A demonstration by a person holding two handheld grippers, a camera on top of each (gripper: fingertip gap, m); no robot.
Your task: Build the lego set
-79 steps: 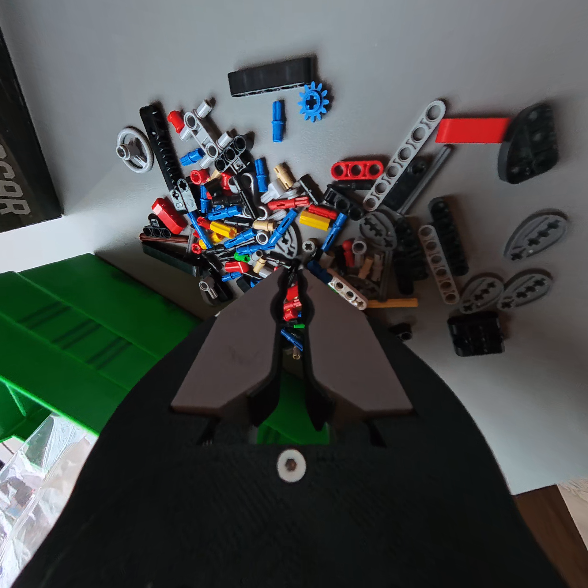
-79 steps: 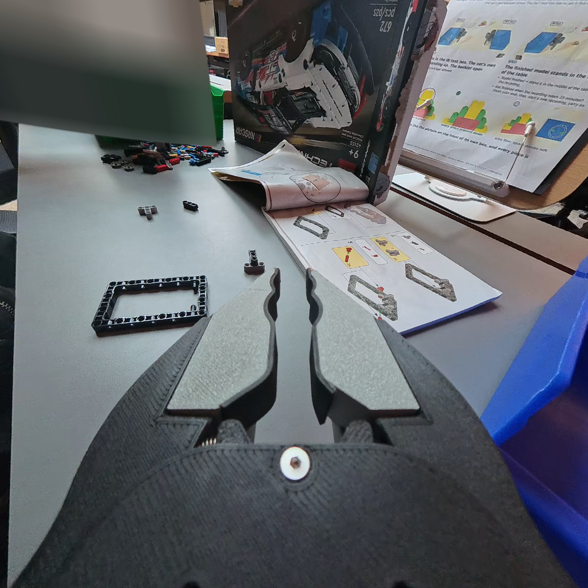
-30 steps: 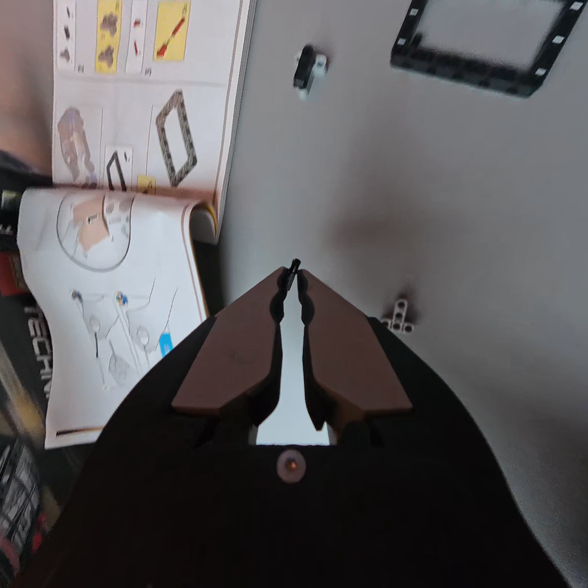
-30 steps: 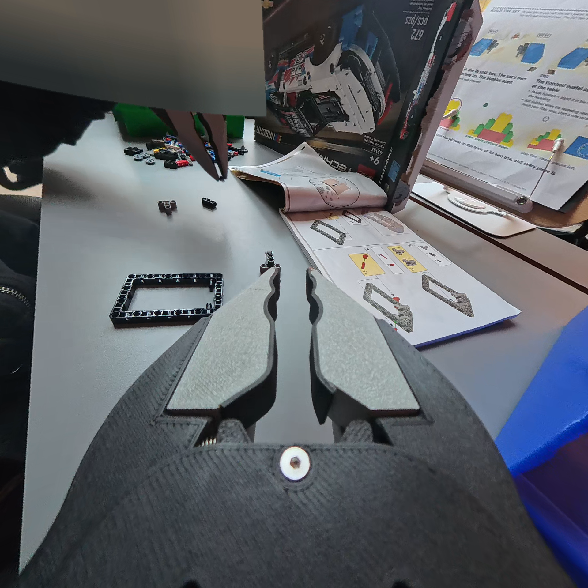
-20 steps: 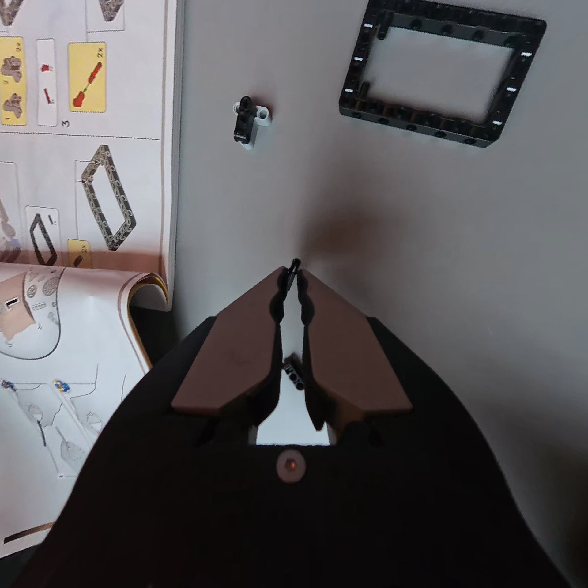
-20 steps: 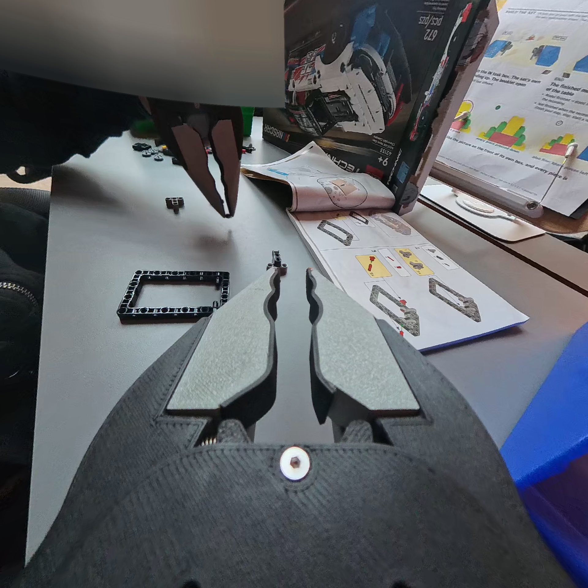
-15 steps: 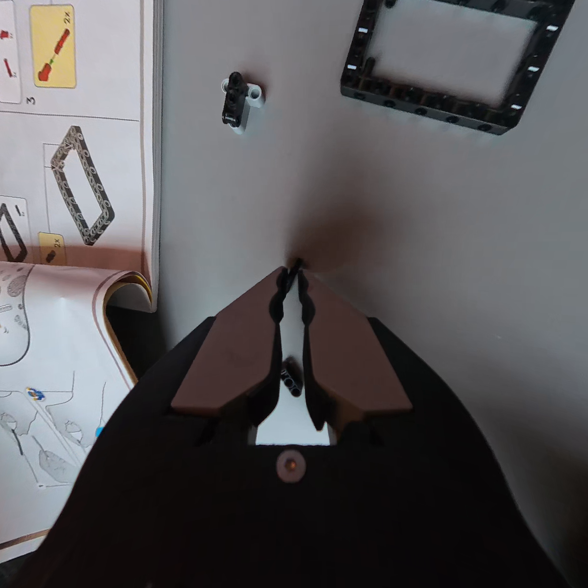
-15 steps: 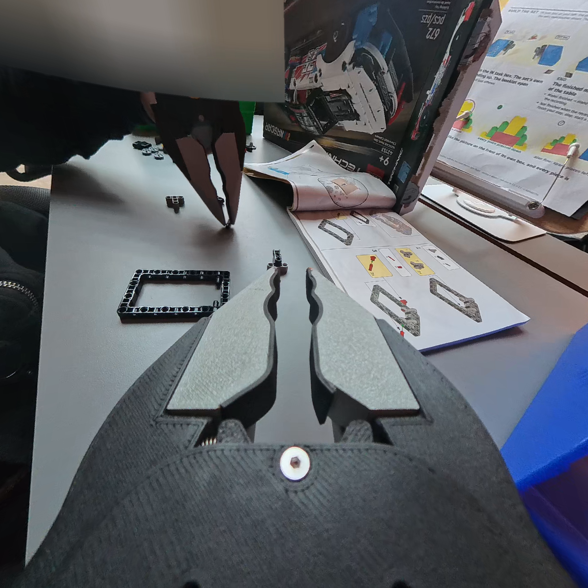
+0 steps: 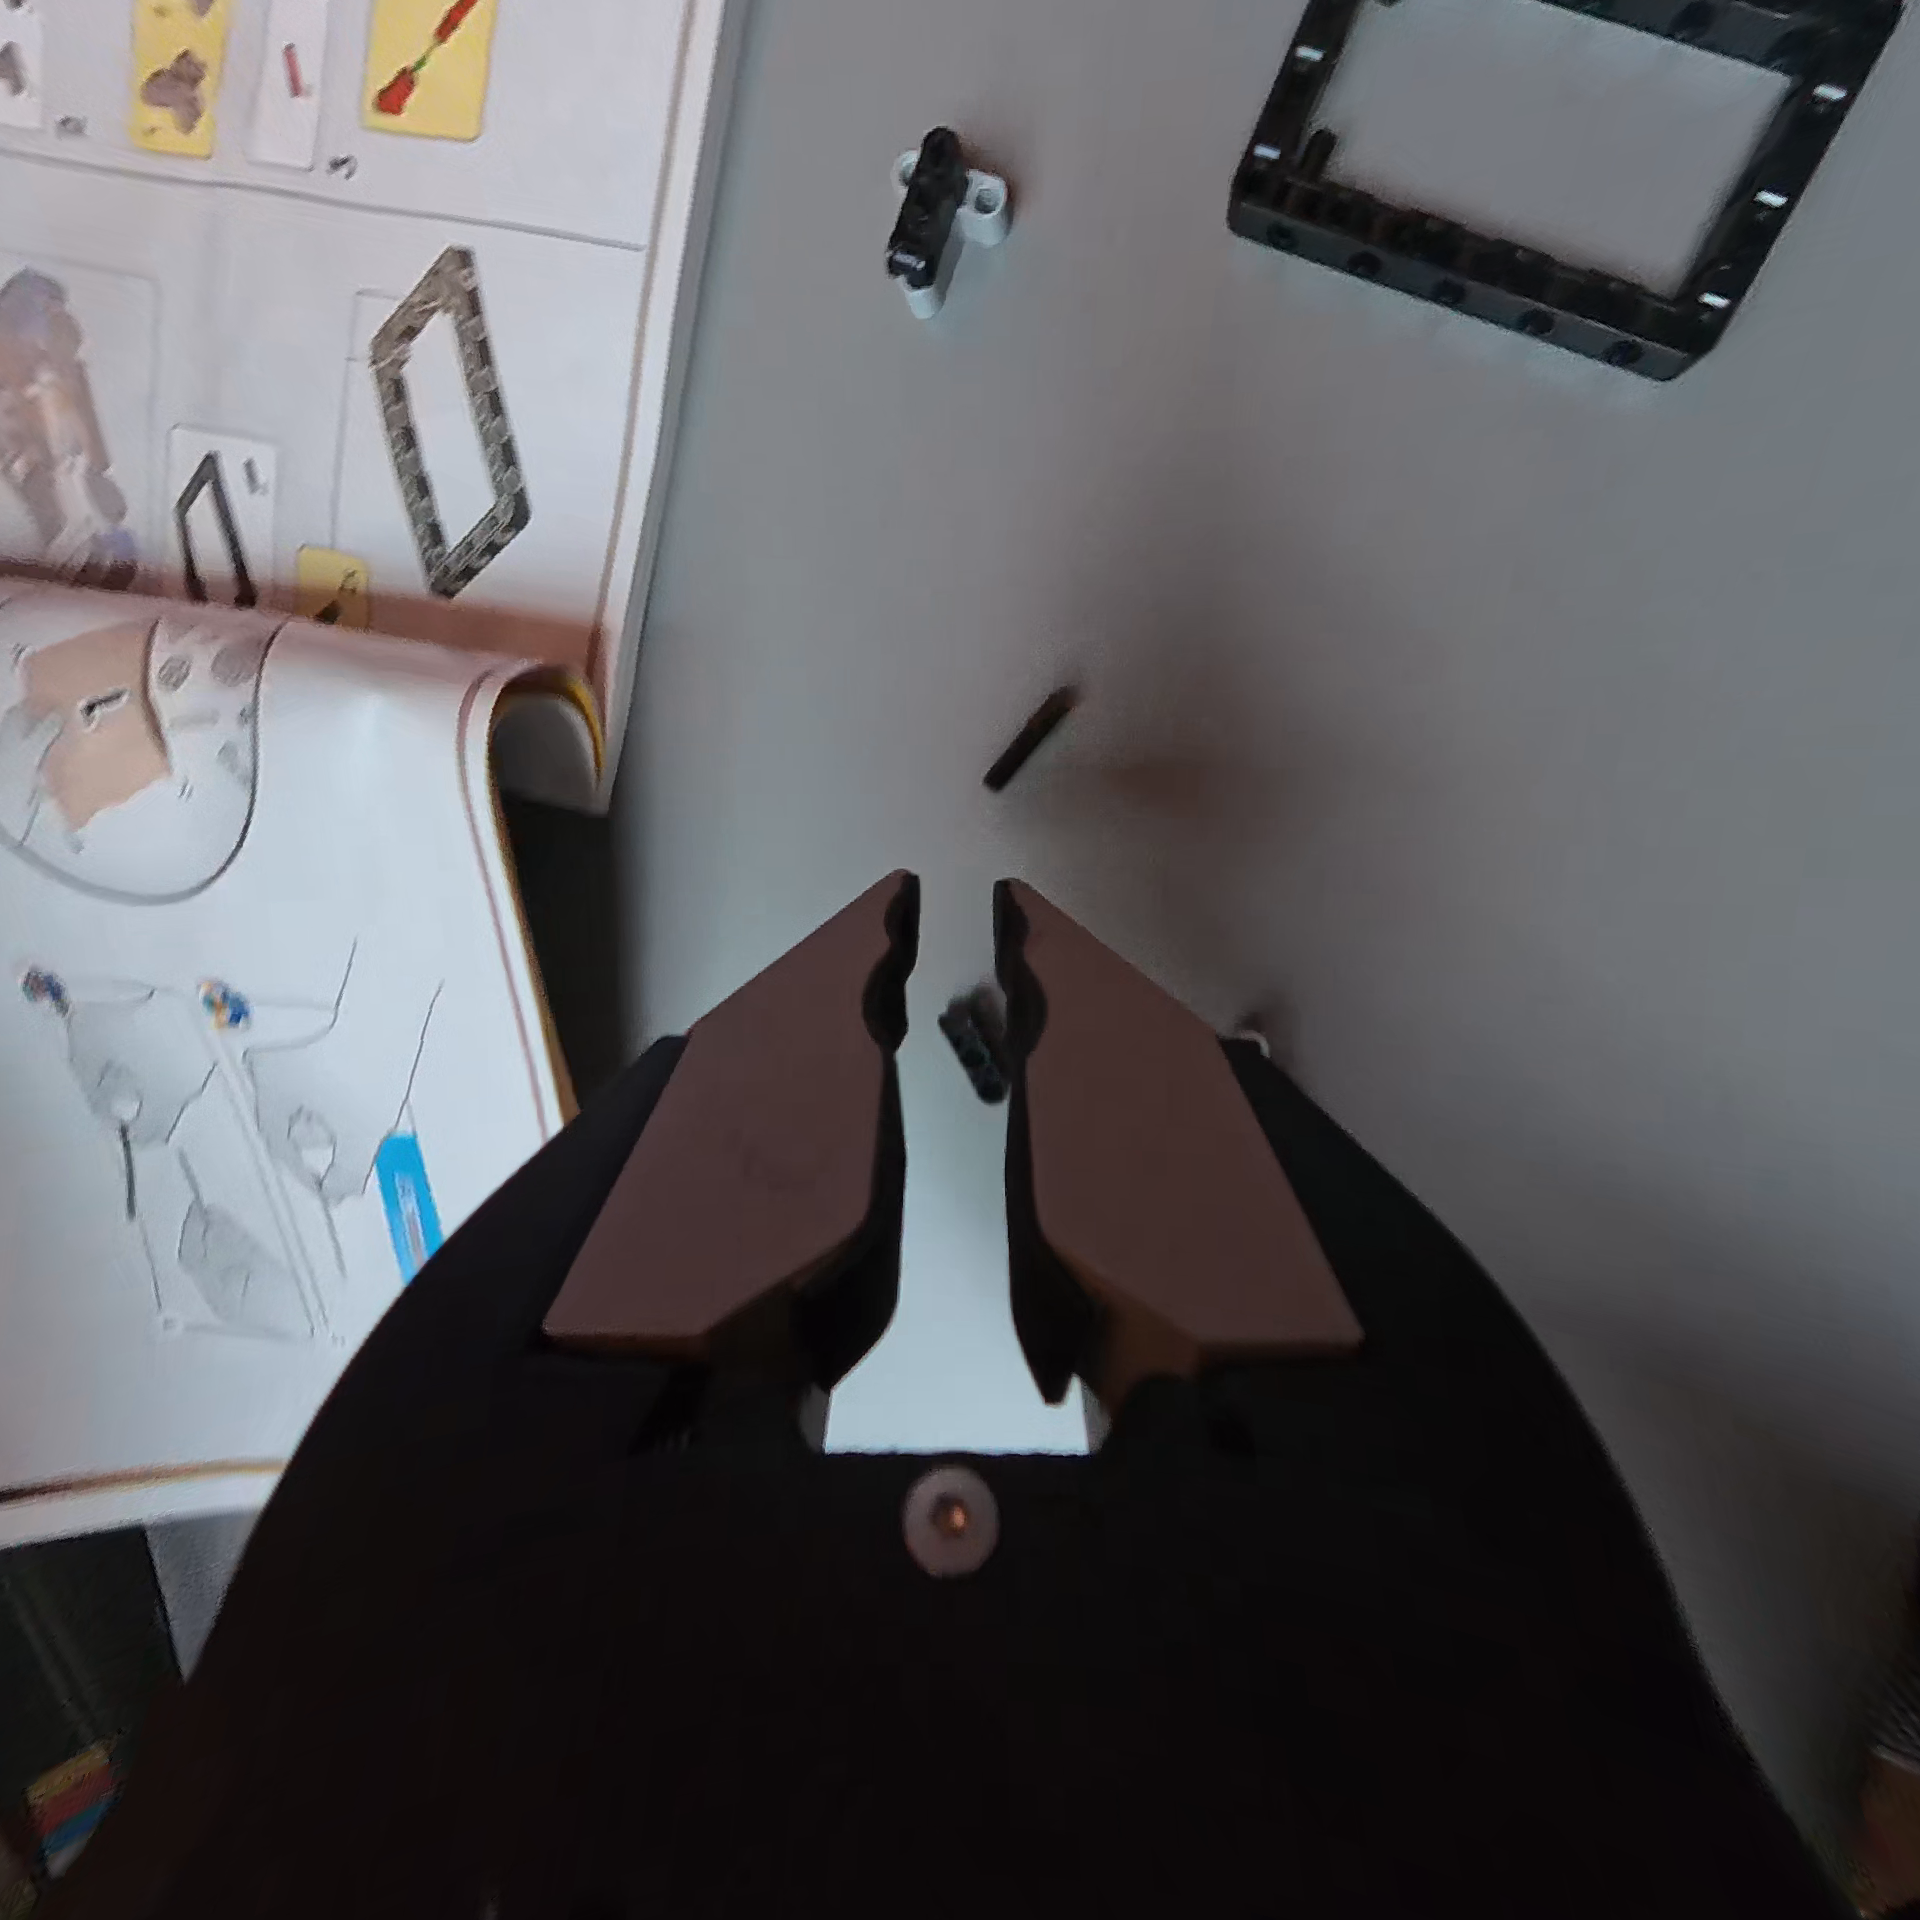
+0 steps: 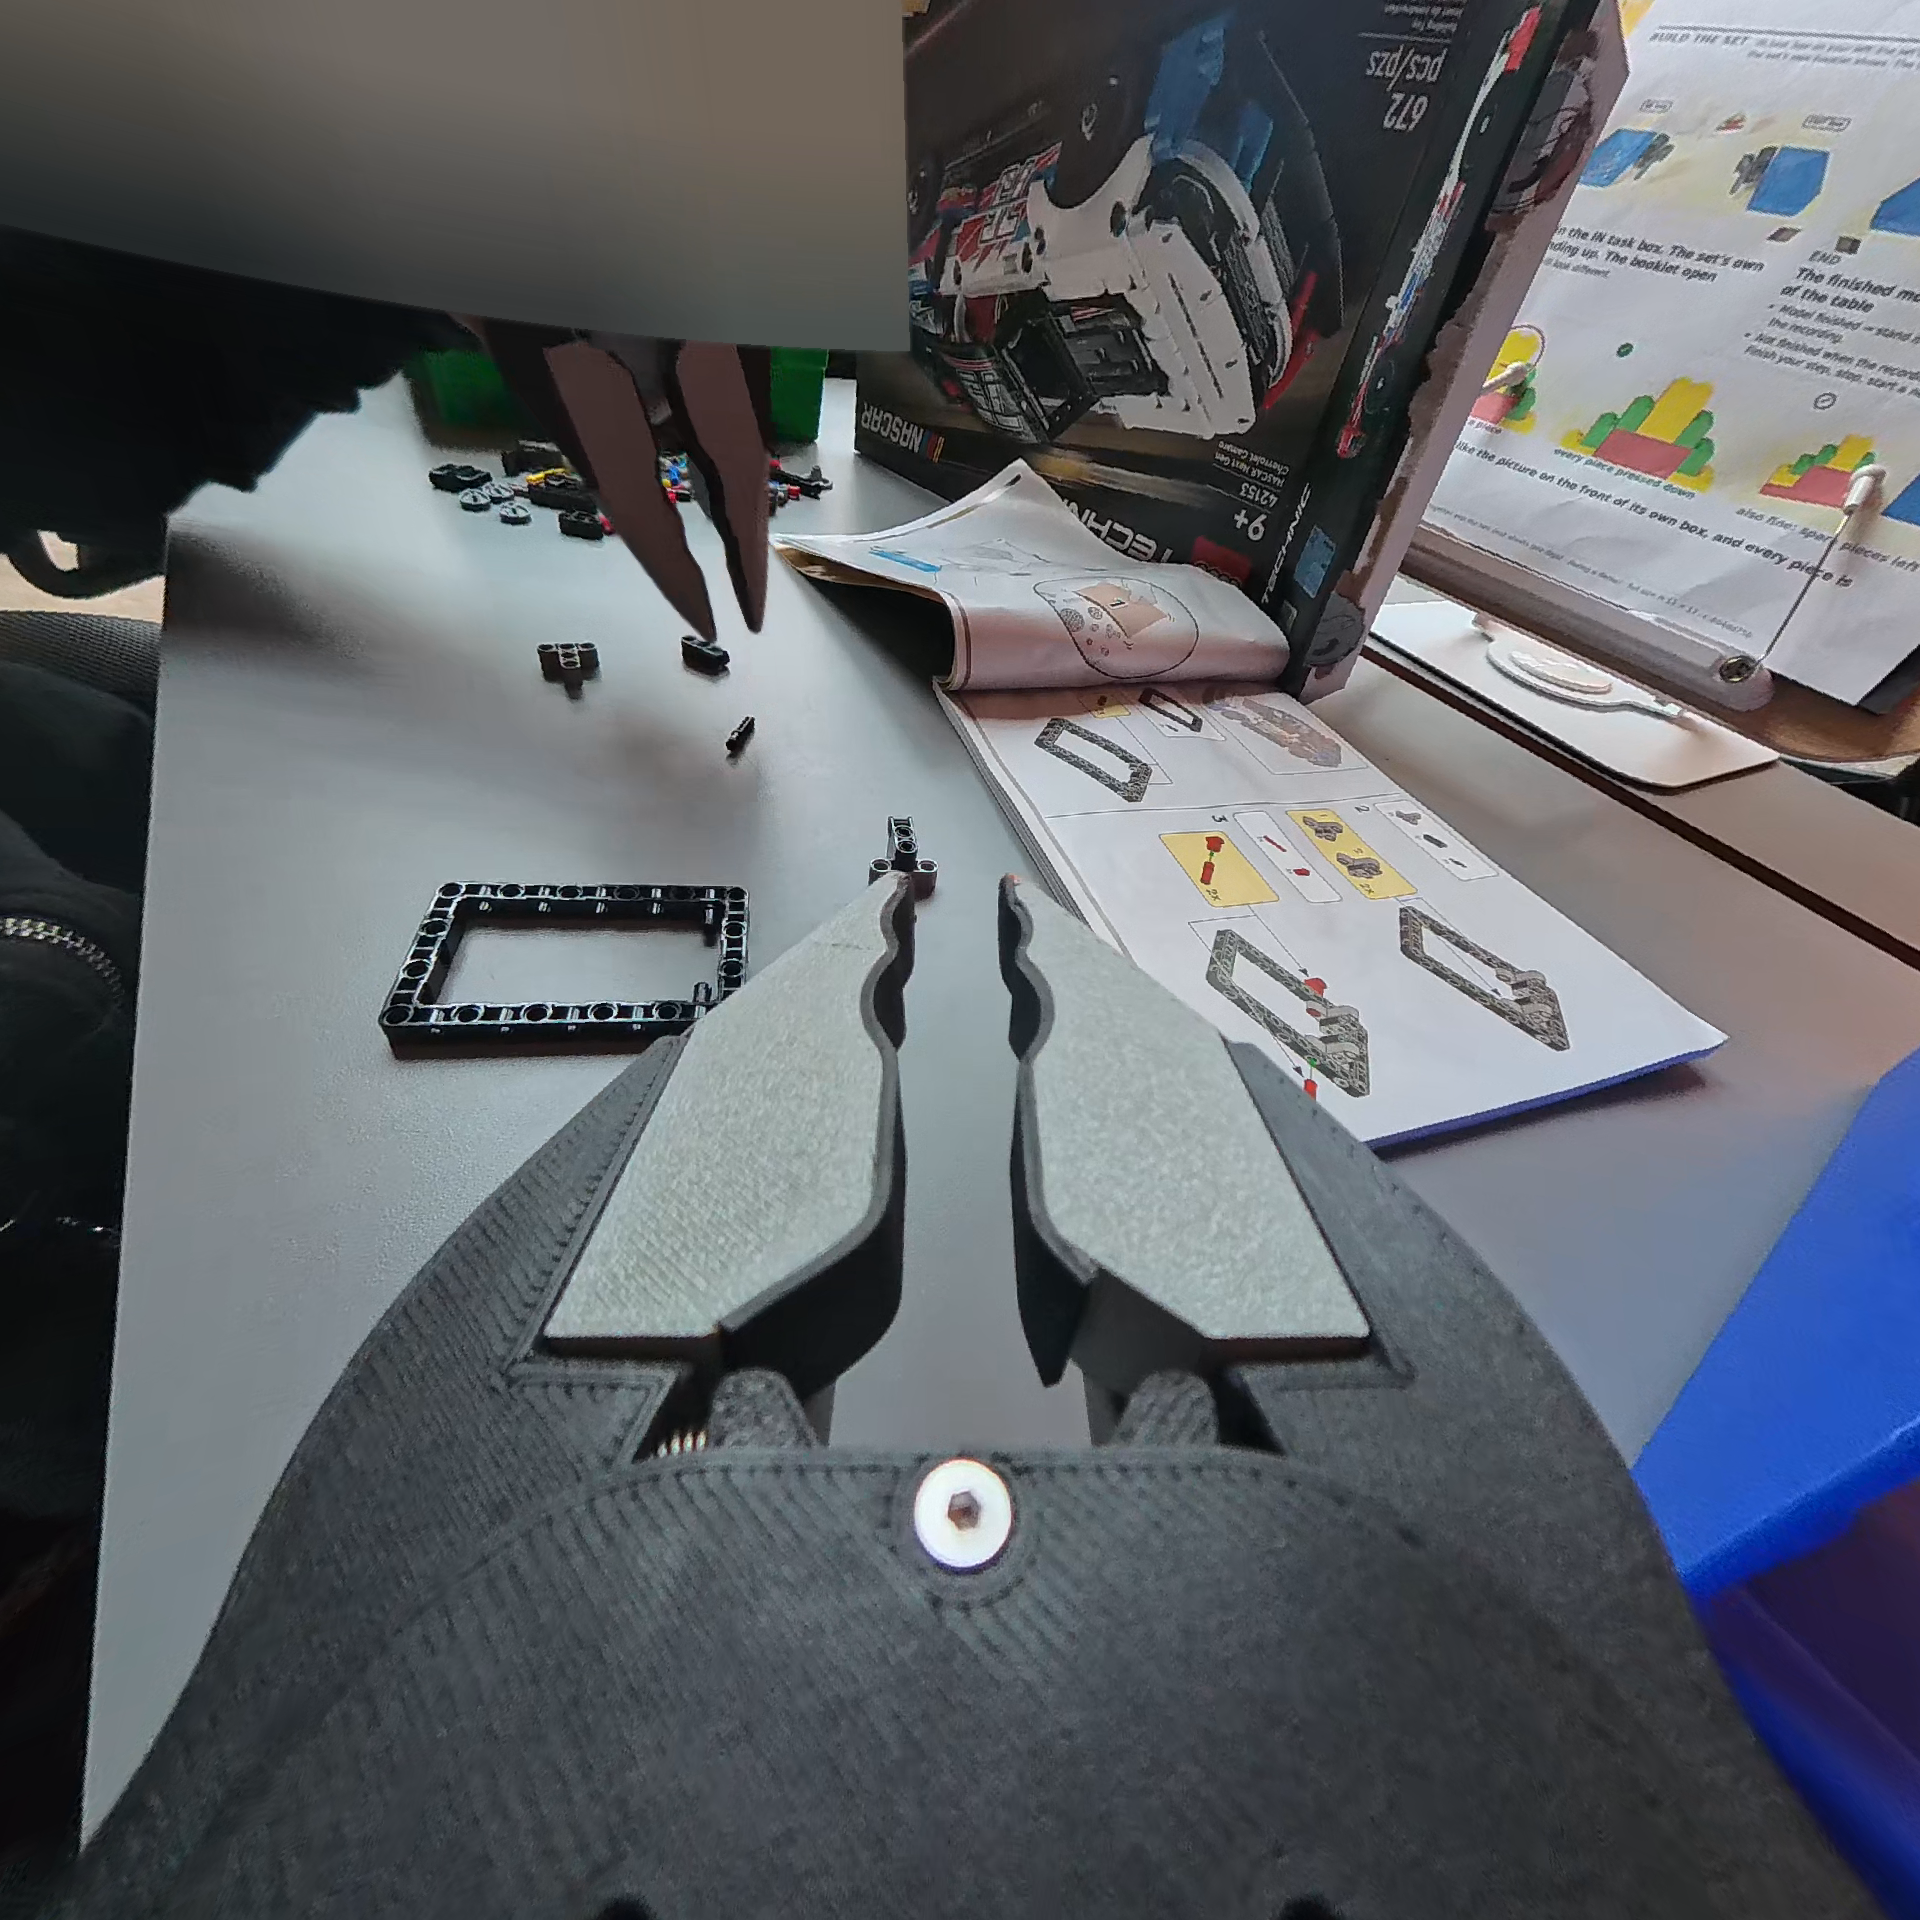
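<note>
Left hand-held gripper (image 9: 956,883) spread, empty — black pin (image 9: 1027,738) lies on tabletop (image 9: 1455,727); right hand-held gripper (image 10: 956,883) likewise spread, empty.

Grey table (image 10: 312,1195), wooden desk (image 10: 1662,748) beyond

The grey-padded right gripper (image 10: 954,894) hovers, jaws slightly parted, near a rectangular black lego frame (image 10: 566,956). A small black pin (image 10: 740,734) lies beyond on the grey table (image 10: 312,1143).

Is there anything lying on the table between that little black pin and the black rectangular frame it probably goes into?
Nothing visible. Bare grey table lies between the black pin and the black frame. The small black-and-grey assembly sits off to the side, nearer the booklet.
</note>
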